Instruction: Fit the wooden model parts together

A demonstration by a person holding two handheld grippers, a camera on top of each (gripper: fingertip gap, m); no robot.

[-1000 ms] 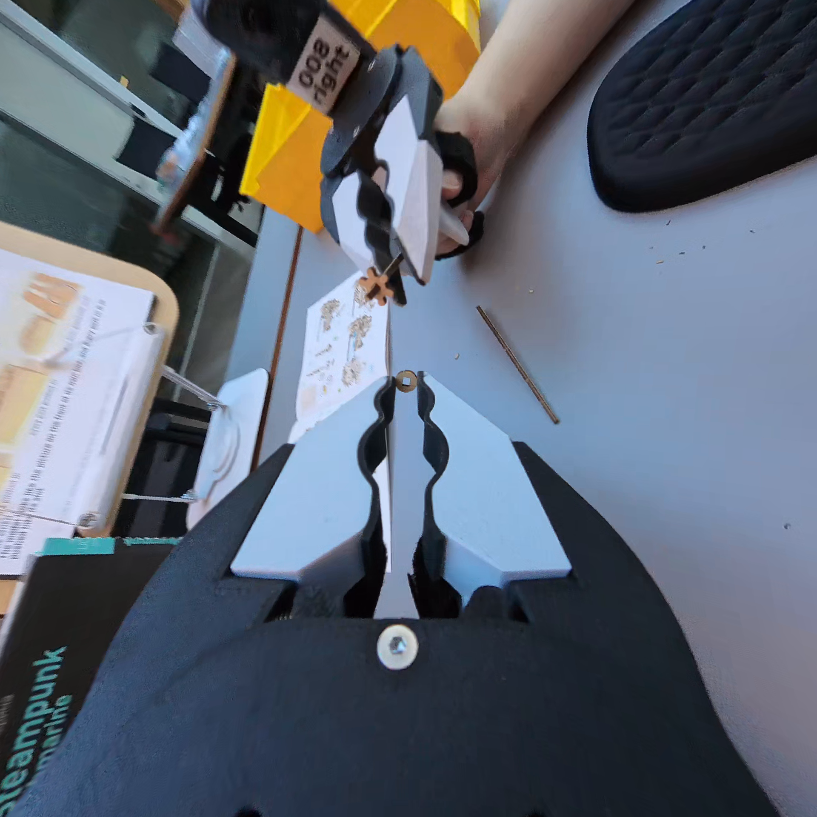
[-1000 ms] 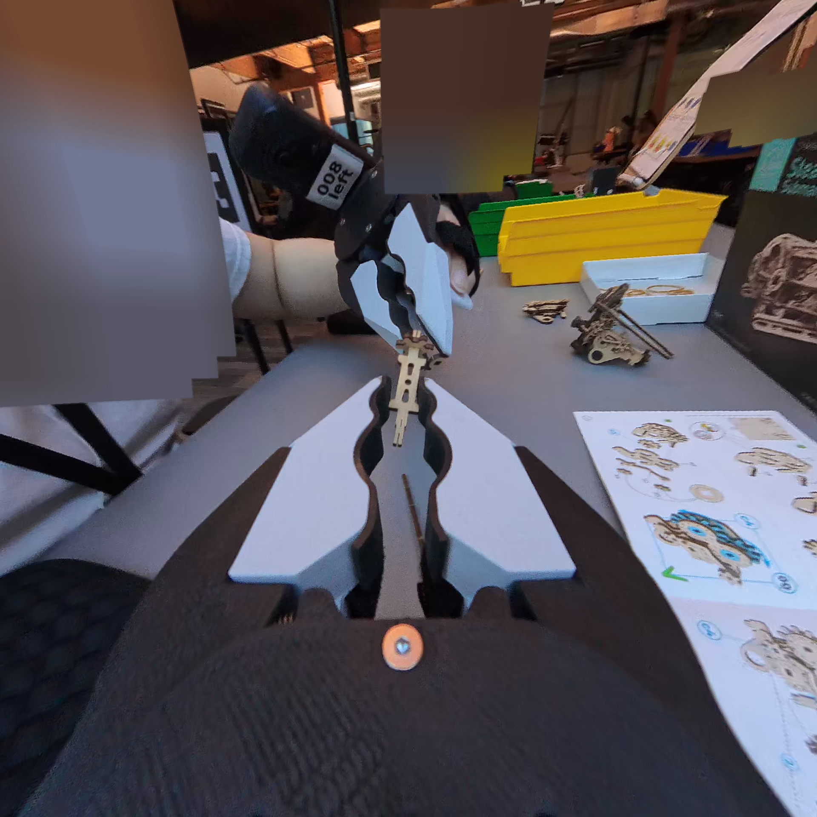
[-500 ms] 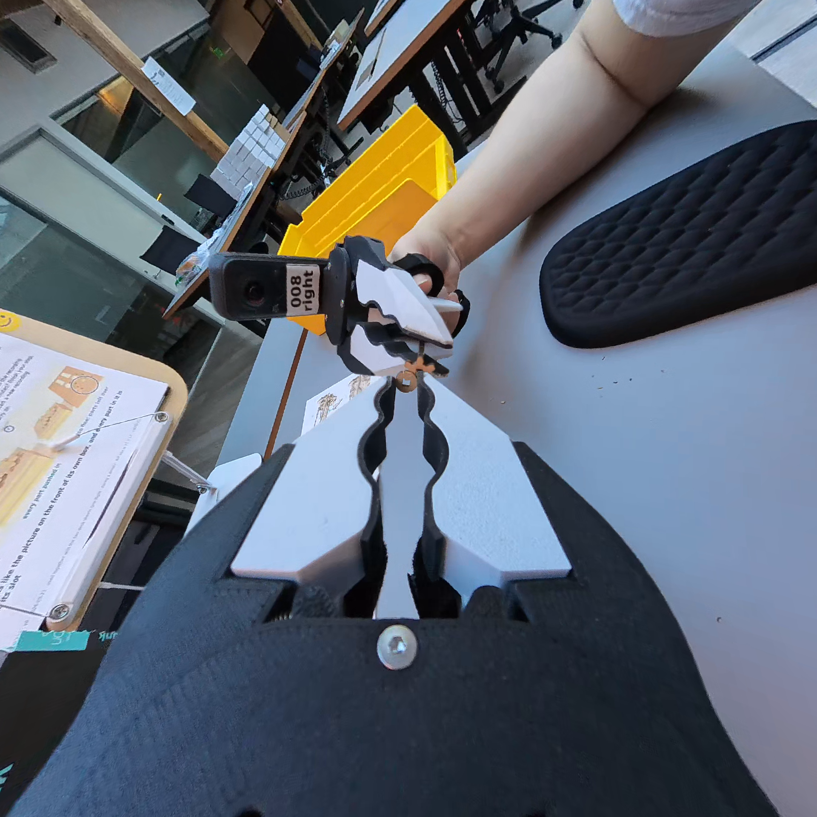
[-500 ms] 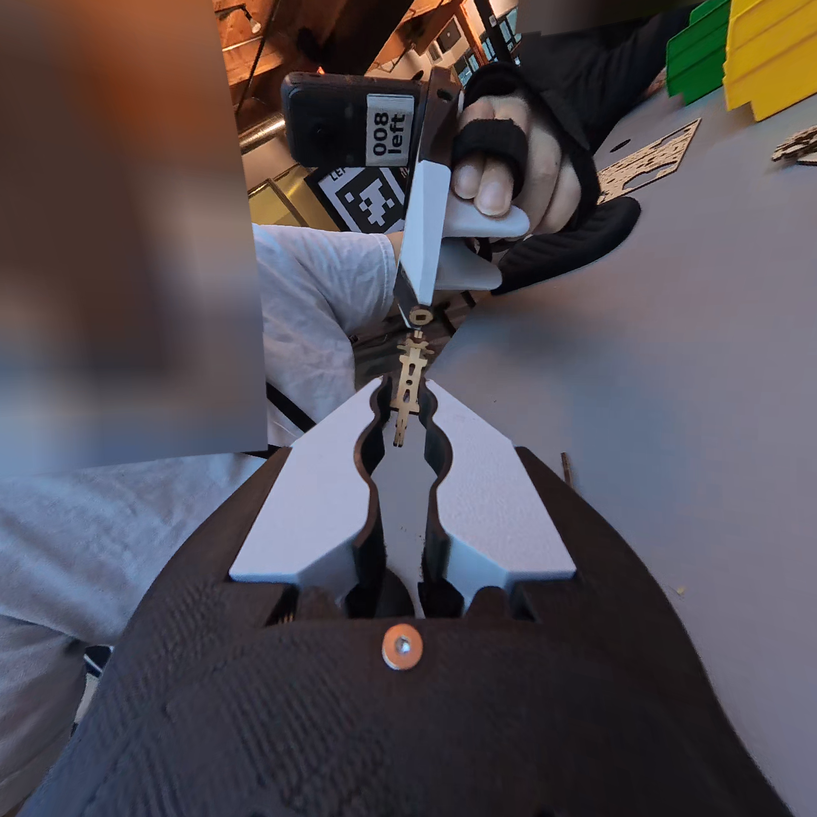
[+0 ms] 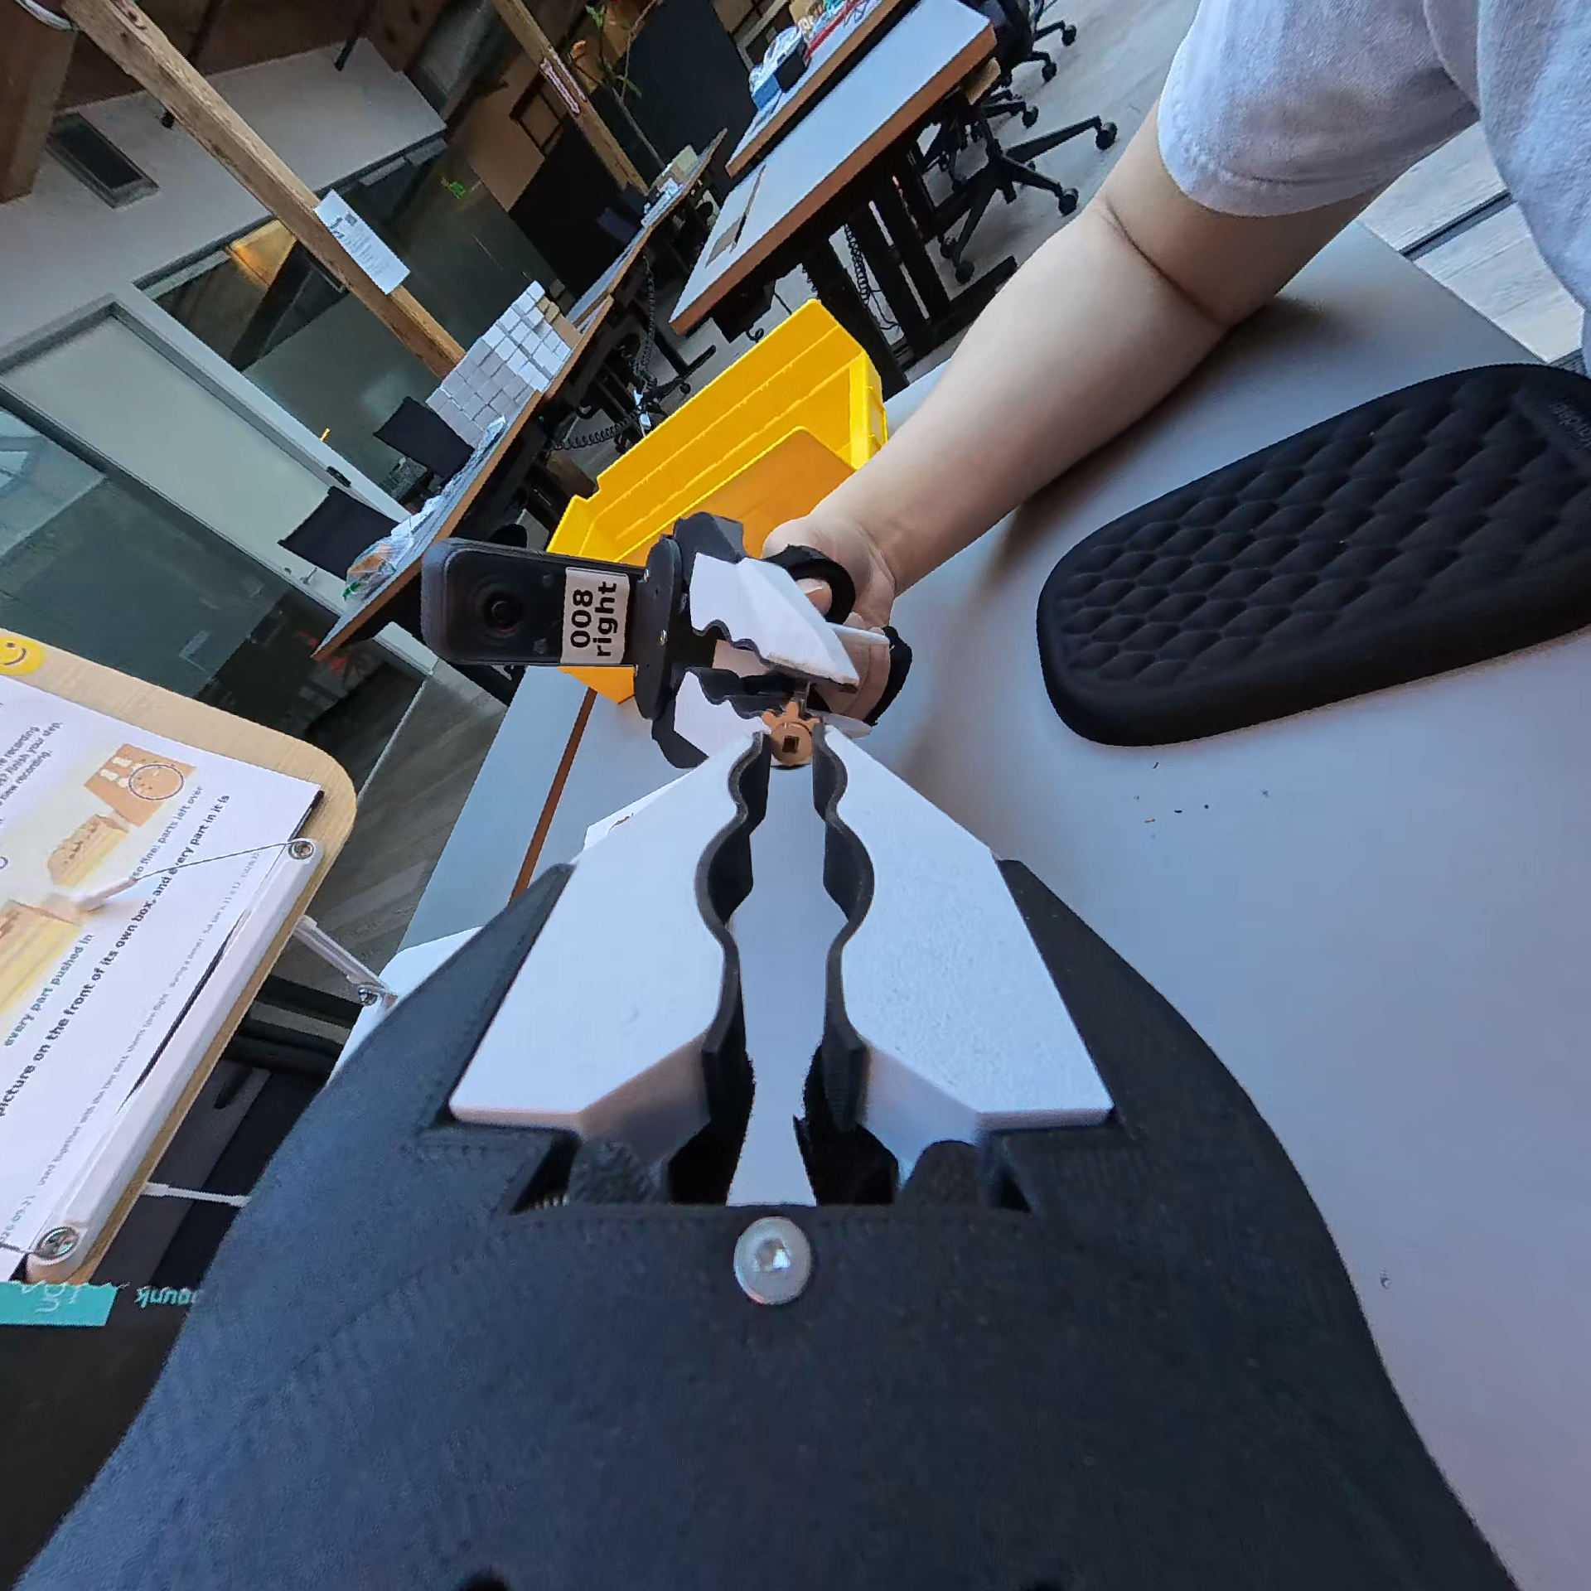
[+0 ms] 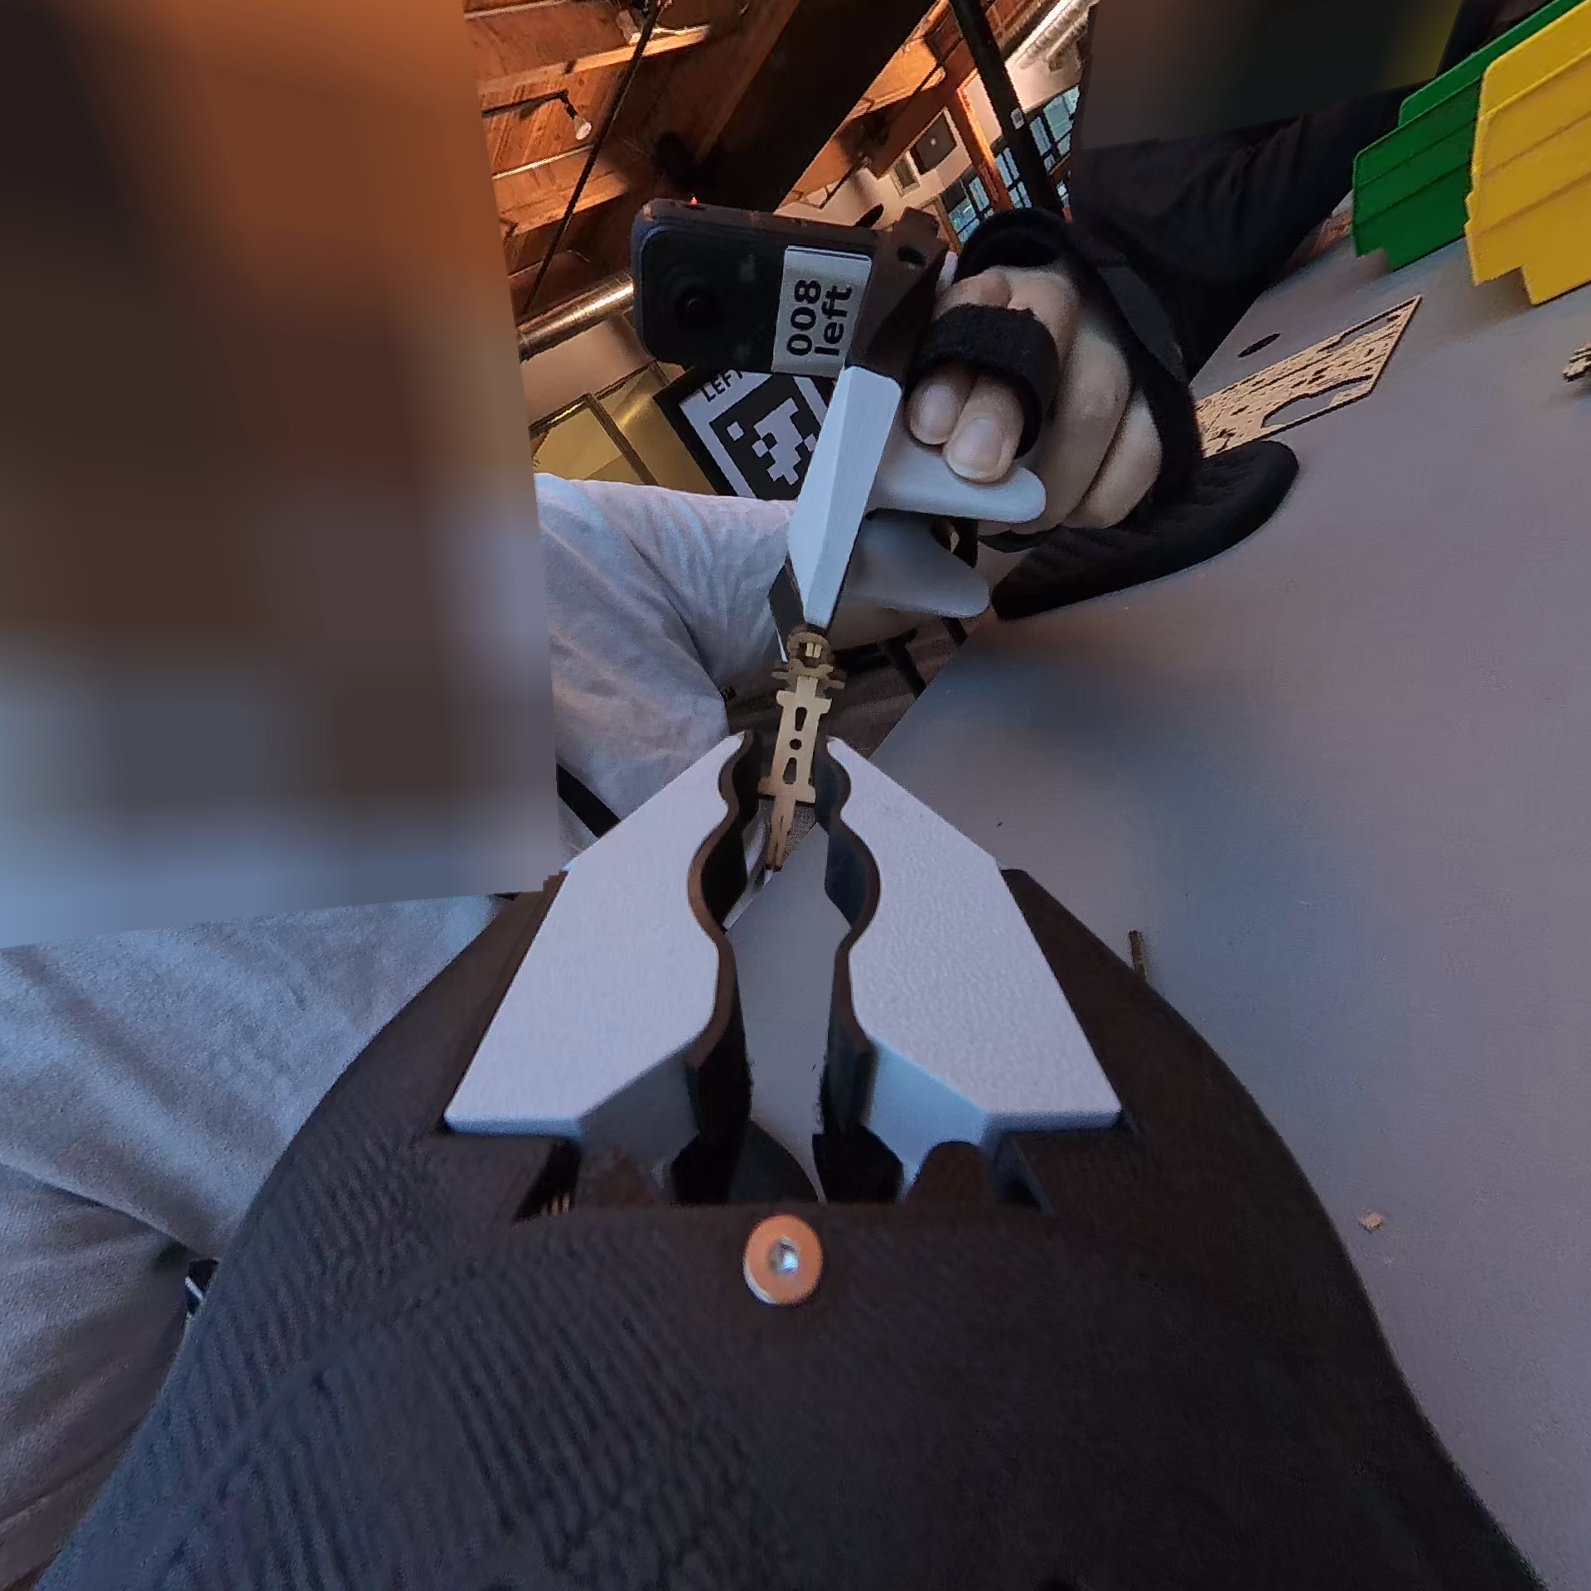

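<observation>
My left gripper (image 5: 788,751) is shut on a small wooden ring (image 5: 789,749) at its fingertips. My right gripper (image 6: 788,758) is shut on a thin notched wooden shaft (image 6: 796,758) that points away from it. The two grippers meet tip to tip above the grey table (image 5: 1291,947). In the right wrist view the ring (image 6: 807,644) sits over the far end of the shaft, held by the left gripper (image 6: 805,633). In the left wrist view the right gripper (image 5: 796,693) lies on its side just beyond the ring, and the shaft's cross-shaped end (image 5: 790,716) touches the ring.
A black padded mat (image 5: 1326,560) lies at the right. Yellow bins (image 5: 732,465) stand behind the right gripper; yellow and green bins (image 6: 1498,172) and a cut-out wooden sheet (image 6: 1309,379) show in the right wrist view. An instruction board (image 5: 129,930) stands at the left. A thin stick (image 6: 1138,951) lies on the table. Less than 4 cm separates the two grippers' tips.
The two grippers have come together: the gap between ring and shaft end has closed and the ring now sits on the shaft's tip. Both grippers have tilted and lifted from the table.
</observation>
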